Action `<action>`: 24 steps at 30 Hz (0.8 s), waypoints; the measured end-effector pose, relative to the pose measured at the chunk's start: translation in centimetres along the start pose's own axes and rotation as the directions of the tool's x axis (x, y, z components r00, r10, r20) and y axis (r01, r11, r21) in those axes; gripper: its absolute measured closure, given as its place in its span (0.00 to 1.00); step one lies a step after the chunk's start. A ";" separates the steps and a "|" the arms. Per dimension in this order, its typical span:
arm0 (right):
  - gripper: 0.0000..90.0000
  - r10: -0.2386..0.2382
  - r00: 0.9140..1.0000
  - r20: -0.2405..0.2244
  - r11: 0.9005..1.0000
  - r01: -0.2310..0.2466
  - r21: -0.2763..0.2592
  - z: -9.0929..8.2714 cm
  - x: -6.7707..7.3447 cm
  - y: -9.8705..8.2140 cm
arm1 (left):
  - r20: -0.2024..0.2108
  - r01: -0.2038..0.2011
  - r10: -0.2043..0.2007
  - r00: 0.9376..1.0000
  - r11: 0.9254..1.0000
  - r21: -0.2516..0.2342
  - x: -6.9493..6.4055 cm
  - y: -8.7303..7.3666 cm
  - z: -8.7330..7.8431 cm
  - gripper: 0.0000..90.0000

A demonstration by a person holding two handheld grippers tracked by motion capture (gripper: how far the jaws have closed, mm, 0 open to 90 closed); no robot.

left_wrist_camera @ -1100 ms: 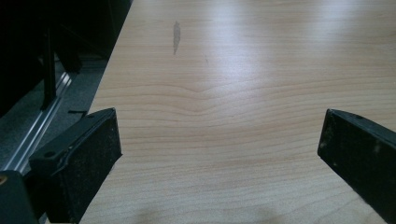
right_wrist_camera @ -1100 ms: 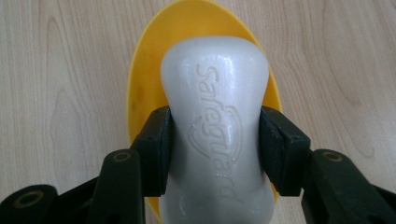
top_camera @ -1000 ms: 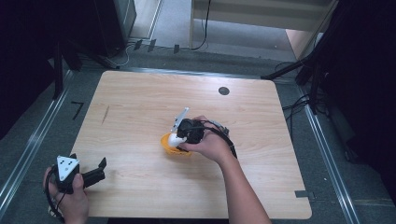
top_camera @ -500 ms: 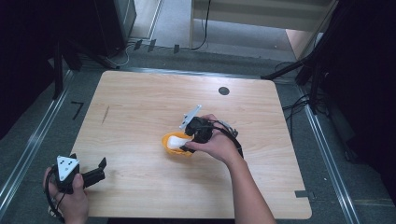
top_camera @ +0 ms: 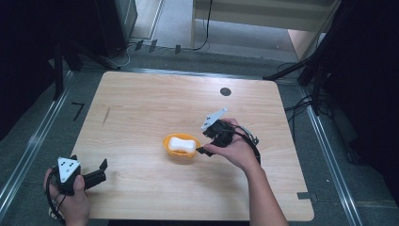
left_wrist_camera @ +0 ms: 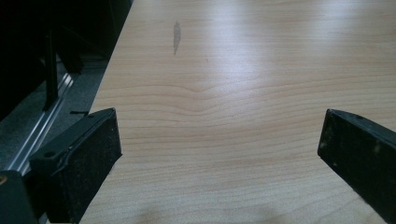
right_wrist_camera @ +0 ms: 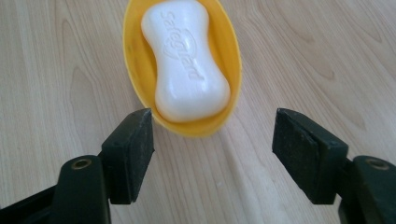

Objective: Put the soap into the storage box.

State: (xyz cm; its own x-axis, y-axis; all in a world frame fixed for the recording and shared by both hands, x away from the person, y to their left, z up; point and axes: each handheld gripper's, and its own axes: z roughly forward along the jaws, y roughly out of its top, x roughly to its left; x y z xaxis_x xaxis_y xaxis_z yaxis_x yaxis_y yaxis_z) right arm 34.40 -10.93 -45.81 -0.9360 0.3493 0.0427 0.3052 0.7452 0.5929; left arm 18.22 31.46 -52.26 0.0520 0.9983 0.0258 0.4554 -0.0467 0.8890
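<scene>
A white bar of soap [top_camera: 181, 144] [right_wrist_camera: 187, 60] lies in an oval yellow dish [top_camera: 167, 145] [right_wrist_camera: 232, 56] near the middle of the wooden table [top_camera: 141, 108]. My right gripper [top_camera: 202, 147] [right_wrist_camera: 212, 144] sits just right of the dish, open, its jaws apart with nothing between them and the dish's near end just ahead. My left gripper [top_camera: 101, 170] [left_wrist_camera: 217, 149] rests at the table's front left corner, open and wide over bare wood.
A small dark round mark [top_camera: 225, 91] lies on the table toward the far right. A dark streak [left_wrist_camera: 176, 35] marks the wood at the left. Metal rails [top_camera: 28, 141] run along the floor on both sides, and cables [top_camera: 301, 103] lie right of the table.
My right gripper has drawn back to the right, away from the dish, leaving the soap lying in it. The left gripper has stayed put.
</scene>
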 end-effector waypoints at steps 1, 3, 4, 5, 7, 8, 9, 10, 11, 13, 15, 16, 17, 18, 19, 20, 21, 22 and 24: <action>0.32 0.005 1.000 0.002 1.000 -0.005 -0.002 -0.1 -0.1 -0.3 | 0.000 0.000 0.000 1.000 1.000 0.000 0.0 0.0 0.0 0.00; 0.30 0.024 1.000 0.011 1.000 -0.024 -0.004 -0.4 -0.2 -1.0 | 0.000 0.000 0.000 1.000 1.000 0.000 0.0 0.0 0.0 0.00; 0.29 0.032 0.999 0.015 0.999 -0.032 -0.008 -0.6 -0.2 -1.3 | 0.000 0.000 0.000 1.000 1.000 0.000 0.0 0.0 0.0 0.00; 0.29 0.034 0.999 0.016 0.999 -0.033 -0.017 -0.8 -0.4 -1.6 | 0.001 0.000 0.000 1.000 1.000 0.000 0.0 0.0 0.0 0.00; 0.28 0.051 0.998 0.025 0.998 -0.051 -0.023 -1.1 -0.4 -2.2 | 0.001 -0.003 0.003 1.000 1.000 0.002 0.0 0.0 0.0 0.00; 0.27 0.058 0.998 0.029 0.998 -0.058 -0.029 -1.3 -0.5 -2.5 | 0.000 -0.004 0.004 1.000 1.000 0.002 0.0 0.0 0.0 0.00; 0.26 0.066 0.997 0.032 0.997 -0.065 -0.032 -1.4 -0.5 -2.8 | 0.000 -0.004 0.004 1.000 1.000 0.002 0.0 0.0 0.0 0.00; 0.25 0.073 0.997 0.032 0.997 -0.072 -0.035 -1.6 -0.6 -3.1 | 0.000 -0.003 0.003 1.000 1.000 0.002 0.0 0.0 0.0 0.00; 0.25 0.077 0.996 0.037 0.997 -0.076 -0.034 -1.7 -0.6 -3.3 | 0.000 -0.003 0.003 1.000 1.000 0.002 0.0 0.0 0.0 0.00; 0.23 0.091 0.995 0.045 0.995 -0.089 -0.036 -1.8 -0.7 -4.0 | 0.000 -0.002 0.002 1.000 1.000 0.001 0.0 0.0 0.0 0.00; 0.22 0.112 0.992 0.052 0.993 -0.110 -0.035 -2.0 -0.7 -4.6 | 0.001 -0.002 0.002 1.000 1.000 0.000 0.0 0.0 0.0 0.00; 0.21 0.118 0.991 0.056 0.993 -0.116 -0.039 -2.1 -0.7 -4.9 | 0.001 -0.002 0.002 1.000 1.000 0.000 0.0 0.0 0.0 0.00; 0.21 0.126 0.990 0.059 0.992 -0.123 -0.040 -2.1 -0.7 -5.3 | 0.001 -0.002 0.002 1.000 1.000 0.000 0.0 0.0 0.0 0.00; 0.20 0.137 0.989 0.063 0.990 -0.134 -0.041 -2.2 -0.7 -5.6 | 0.000 -0.003 0.003 1.000 1.000 0.001 0.0 0.0 0.0 0.00; 0.20 0.142 0.988 0.064 0.989 -0.140 -0.041 -2.2 -0.8 -6.0 | 0.000 -0.003 0.003 1.000 1.000 0.001 0.0 0.0 0.0 0.00; 0.20 0.151 0.986 0.064 0.988 -0.148 -0.045 -2.3 -0.8 -6.3 | 0.000 -0.003 0.003 1.000 1.000 0.001 0.0 0.0 0.0 0.00; 0.19 0.160 0.985 0.067 0.987 -0.157 -0.045 -2.3 -0.8 -6.7 | 0.000 -0.004 0.004 1.000 1.000 0.001 0.0 0.0 0.0 0.00; 0.19 0.172 0.983 0.070 0.985 -0.169 -0.045 -2.4 -0.8 -7.0 | 0.000 -0.004 0.004 1.000 1.000 0.001 0.0 0.0 0.0 0.00; 0.19 0.188 0.980 0.073 0.982 -0.184 -0.051 -2.5 -0.9 -7.8 | 0.000 -0.004 0.004 1.000 1.000 0.001 0.0 0.0 0.0 0.00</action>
State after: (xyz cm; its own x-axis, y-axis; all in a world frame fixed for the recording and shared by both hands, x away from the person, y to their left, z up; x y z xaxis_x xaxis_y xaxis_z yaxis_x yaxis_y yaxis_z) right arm 32.39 -18.41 -48.47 -0.8469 0.5232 0.0946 0.4630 0.6382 0.6151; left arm 18.22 31.45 -52.26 0.0536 0.9981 0.0292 0.4559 -0.0505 0.8886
